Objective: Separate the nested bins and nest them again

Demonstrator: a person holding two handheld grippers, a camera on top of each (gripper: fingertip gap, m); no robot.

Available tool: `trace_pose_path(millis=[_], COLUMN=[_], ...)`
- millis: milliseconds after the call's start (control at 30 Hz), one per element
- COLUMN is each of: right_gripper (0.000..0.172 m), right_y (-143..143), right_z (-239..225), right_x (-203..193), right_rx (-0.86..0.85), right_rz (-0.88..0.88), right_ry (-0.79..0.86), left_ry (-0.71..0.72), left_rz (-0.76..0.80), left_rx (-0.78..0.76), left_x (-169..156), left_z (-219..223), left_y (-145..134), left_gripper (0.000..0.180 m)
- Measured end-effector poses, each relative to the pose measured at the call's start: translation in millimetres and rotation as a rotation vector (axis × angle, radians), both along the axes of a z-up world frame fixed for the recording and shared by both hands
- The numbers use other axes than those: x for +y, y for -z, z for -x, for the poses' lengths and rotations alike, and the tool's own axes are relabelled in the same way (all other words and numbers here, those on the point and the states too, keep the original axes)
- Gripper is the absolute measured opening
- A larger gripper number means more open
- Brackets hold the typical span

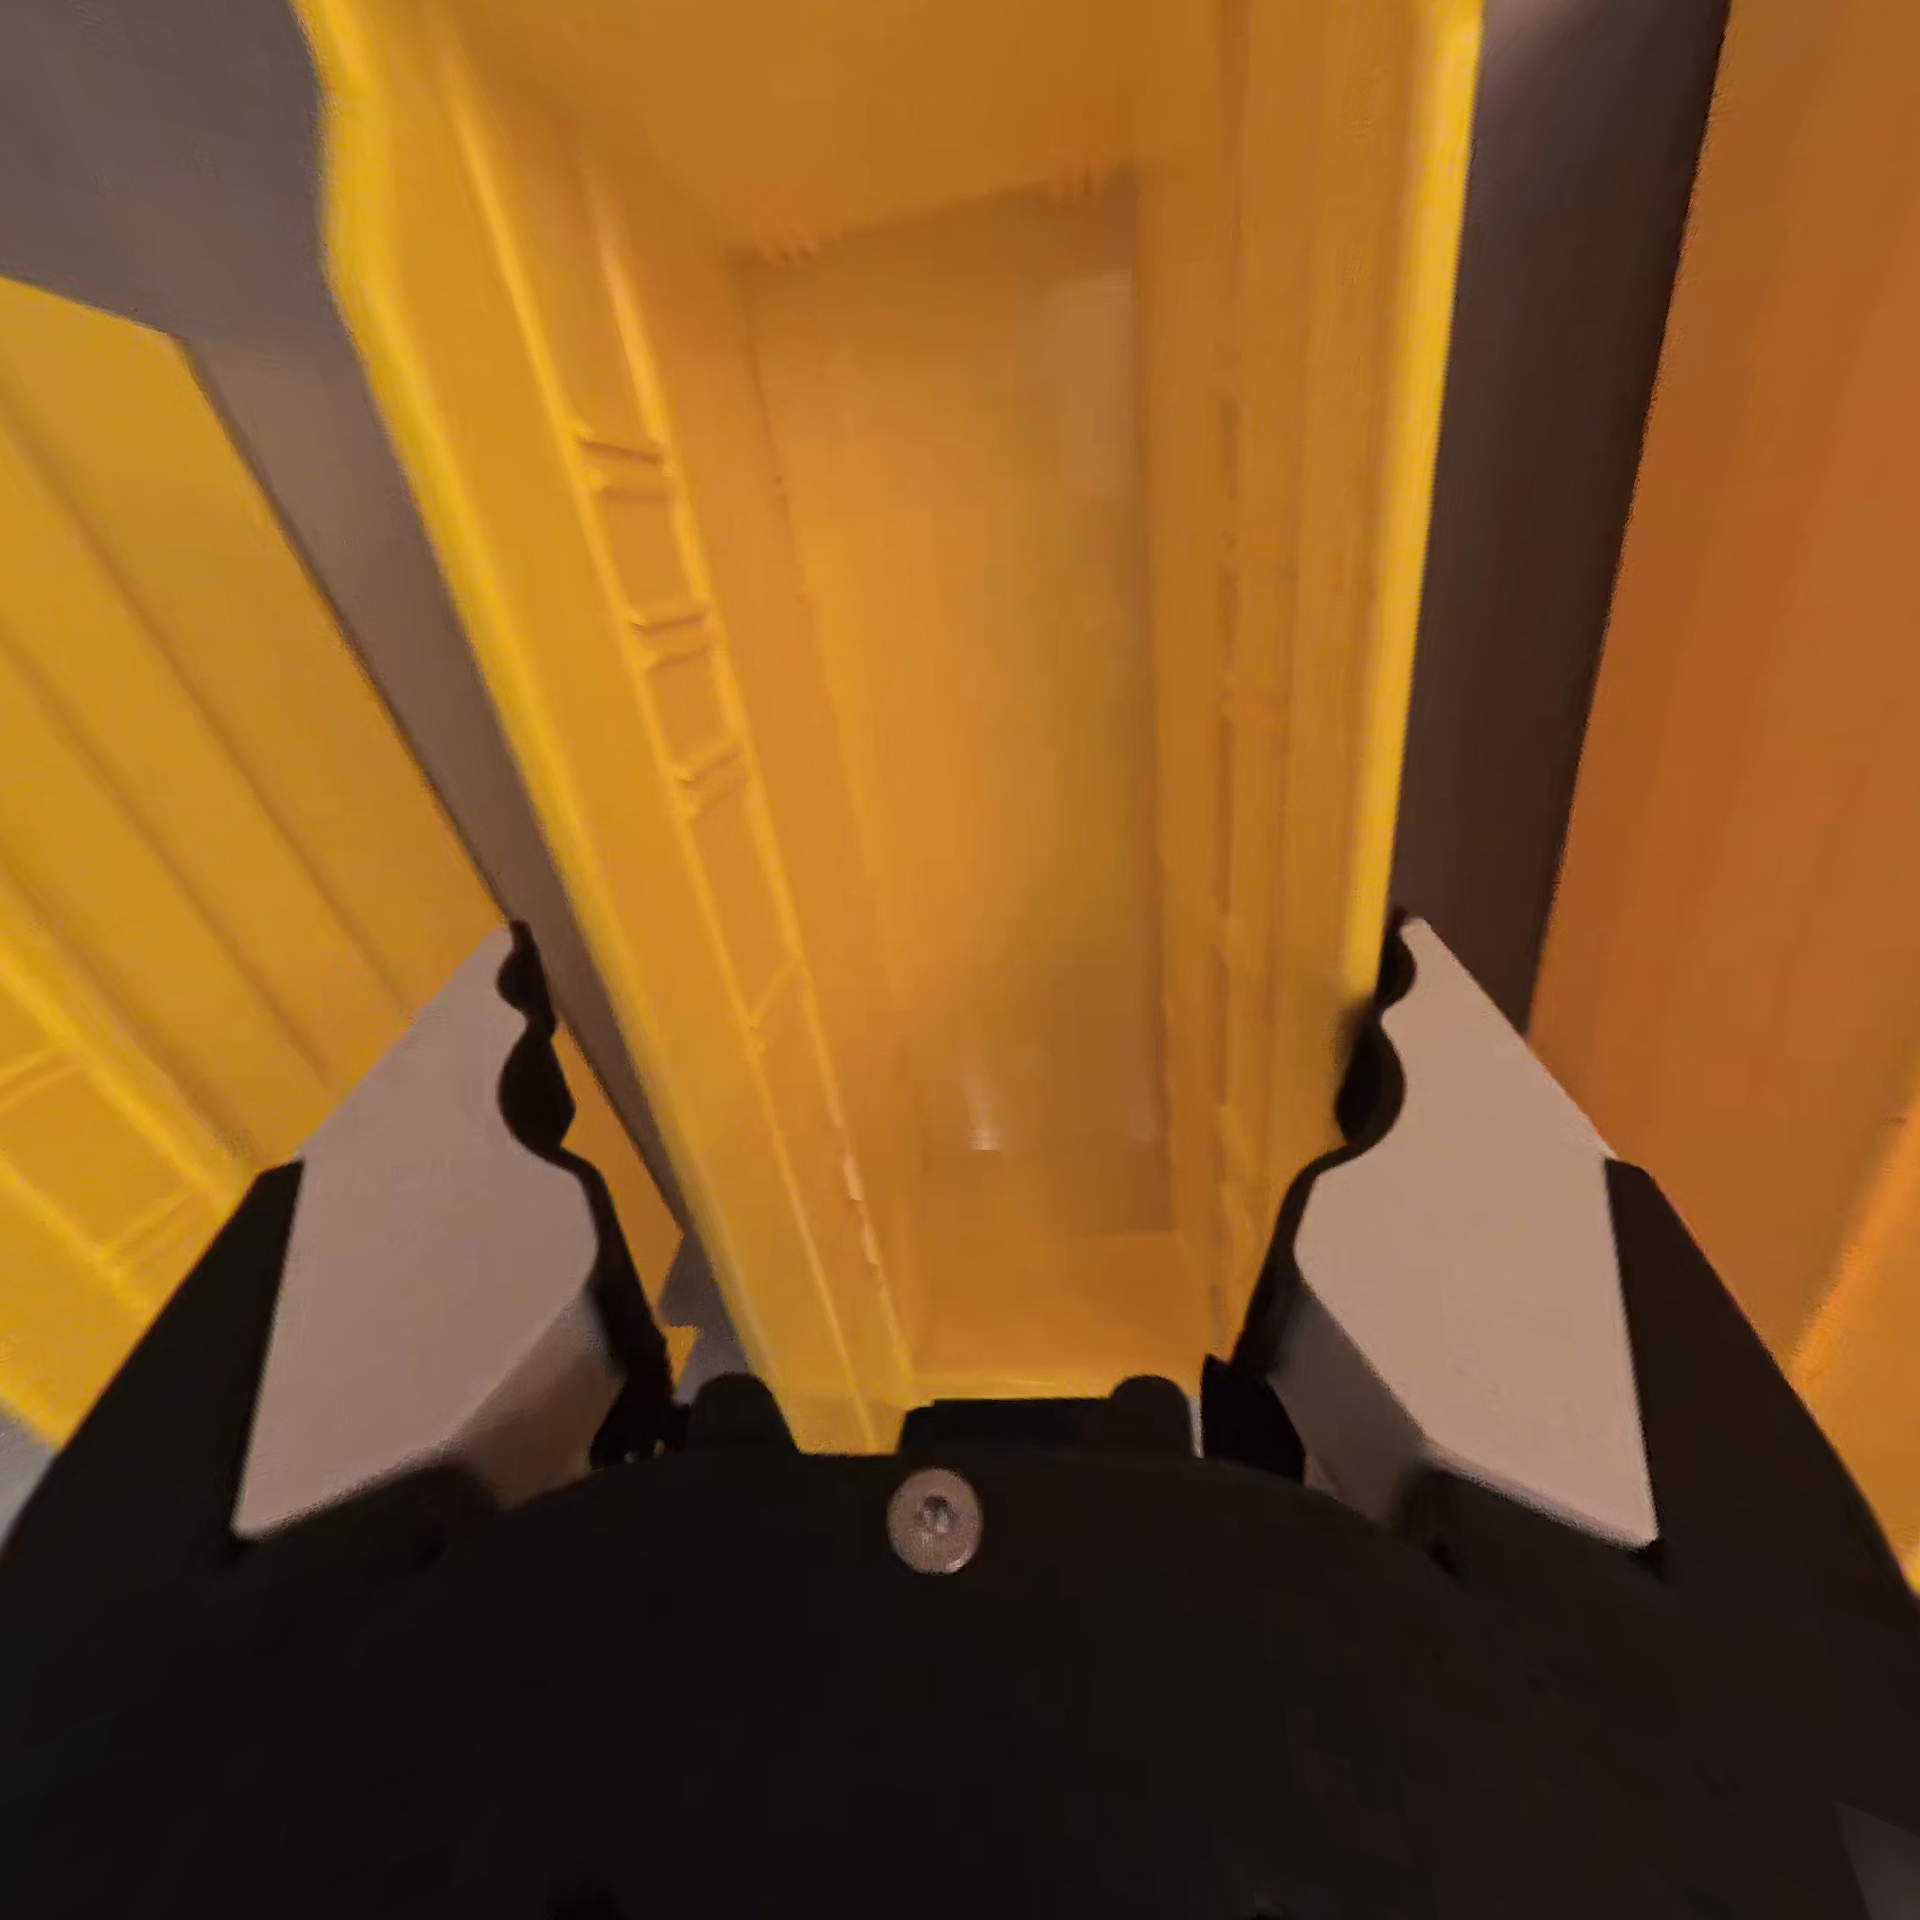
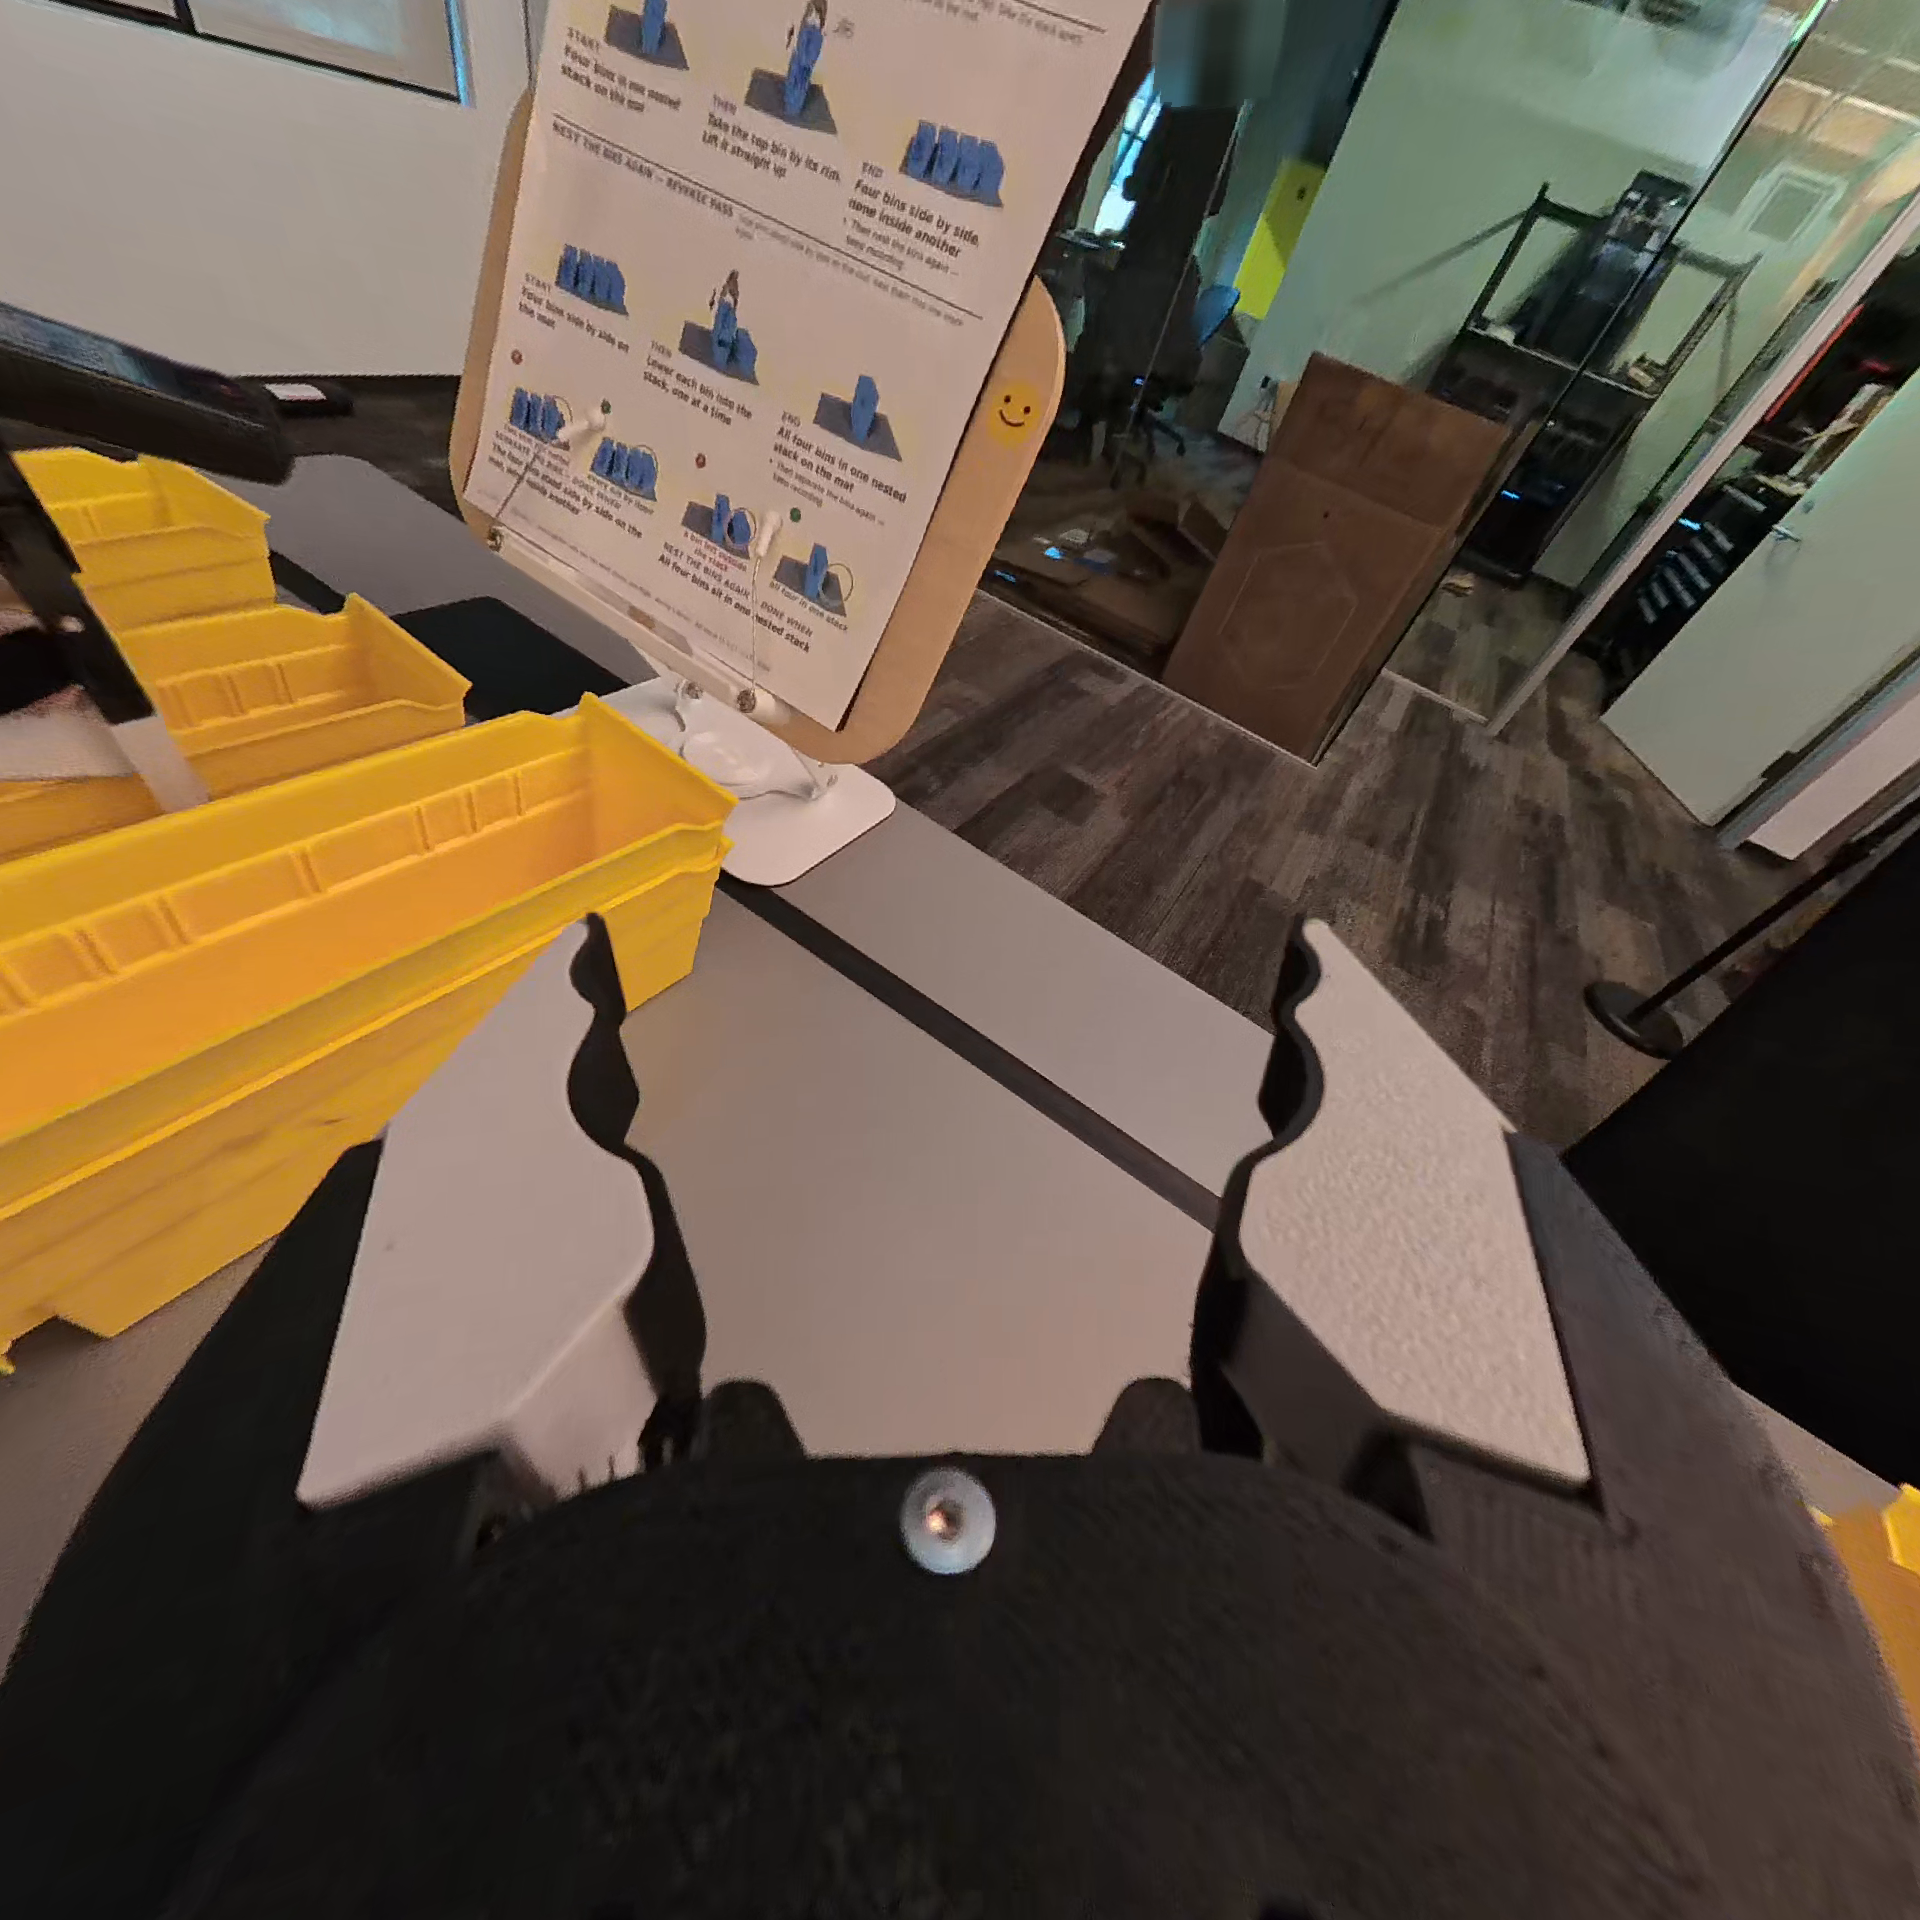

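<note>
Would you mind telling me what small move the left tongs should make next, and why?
Probably close the left tongs on the yellow bin between their fingers. The bin runs lengthwise between them, with a sliver of gap at the left finger, so it is straddled, not gripped. The right tongs hang open over the table.

We hold our right gripper [image 2: 940, 956] above the grey table [image 2: 935, 1195], its two fingers spread wide with only bare tabletop between them. To our left a nested stack of yellow bins [image 2: 312, 935] lies just beside the left finger. Behind it two more yellow bins [image 2: 260, 675] sit apart on a black mat [image 2: 520, 644]. Farther back an instruction sheet [image 2: 769, 312] stands on a white base [image 2: 790, 821]. Beyond the table edge lies dark plank flooring [image 2: 1195, 810], with a brown cardboard box [image 2: 1340, 551] against glass walls.
</note>
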State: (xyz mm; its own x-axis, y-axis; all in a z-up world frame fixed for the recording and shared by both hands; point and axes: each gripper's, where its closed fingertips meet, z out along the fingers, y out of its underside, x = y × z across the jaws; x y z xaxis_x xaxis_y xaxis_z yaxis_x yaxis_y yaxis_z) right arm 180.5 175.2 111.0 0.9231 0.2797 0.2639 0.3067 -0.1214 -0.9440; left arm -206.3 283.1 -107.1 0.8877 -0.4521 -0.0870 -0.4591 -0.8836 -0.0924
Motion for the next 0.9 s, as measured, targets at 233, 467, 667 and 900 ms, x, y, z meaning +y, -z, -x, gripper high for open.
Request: trace_pose_path(millis=[233, 467, 667, 900], right_gripper=[0.124, 0.122, 0.121, 0.120], right_y=[1.8, 6.6, 14.8, 22.1], right_z=[-1.8, -19.0, -33.6, -41.9], right_x=[2.3, 3.0, 5.5, 7.5], right_rx=[0.031, 0.075, 0.107, 0.118], right_rz=[0.020, 0.038, 0.067, 0.094], right_ry=[-0.037, -0.023, -0.002, 0.018], left_ry=[-0.100, -0.114, -0.052, 0.064], left_rz=[0.087, 0.084, 0.016, 0.001], left_rx=[-0.013, 0.074, 0.151, 0.183], left_x=[-5.9, -15.1, -27.5, -54.5], left_z=[3.0, 11.9, -4.2, -62.5], left_y=[-2.4, -42.8, -119.8, -206.1], left_gripper=[0.120, 0.113, 0.112, 0.113])
